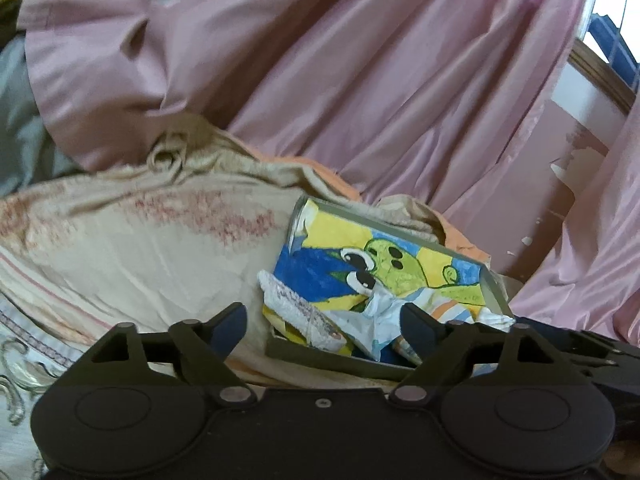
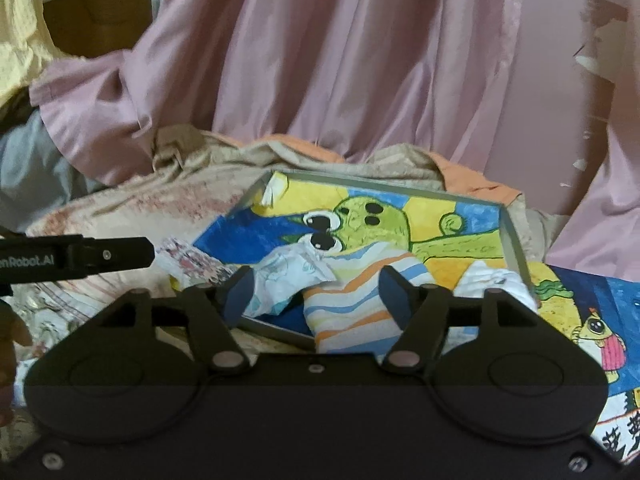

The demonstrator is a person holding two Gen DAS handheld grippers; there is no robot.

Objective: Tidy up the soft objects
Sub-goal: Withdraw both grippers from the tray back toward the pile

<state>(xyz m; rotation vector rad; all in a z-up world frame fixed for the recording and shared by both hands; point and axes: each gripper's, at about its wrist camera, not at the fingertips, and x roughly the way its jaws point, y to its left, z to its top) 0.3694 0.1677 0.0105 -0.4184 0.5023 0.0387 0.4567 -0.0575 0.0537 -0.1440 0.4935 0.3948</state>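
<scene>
**Operator:** Which step is in hand?

**Technician:** Judged from the layout, a deposit into the tray [image 2: 516, 236], the shallow grey-rimmed box lined with a cartoon drawing at centre frame in the right wrist view. The striped cloth [image 2: 352, 312] lies across the tray's near rim at lower centre, partly inside, partly hanging out. The white printed cloth [image 2: 288, 276] sits crumpled inside, just left of it.

**Operator:** Gripper status?

**Technician:** The right gripper [image 2: 316, 294] has its jaws spread wide. The striped cloth lies beyond the gap and below it, but the pads do not press on it. The left gripper [image 1: 324, 326] is likewise spread and empty. In its view the tray sits at lower right, with a white knitted piece [image 1: 296, 312] over the tray's left edge.

**Operator:** What does the next move call for?

**Technician:** Probably one of two. Either tuck the overhanging striped cloth fully inside the rim, or fetch another soft item from the bedding [image 1: 132, 232] at left. Approach low and close only on fabric, since the tray rests on soft bedding and may tip if its rim is pushed.
</scene>
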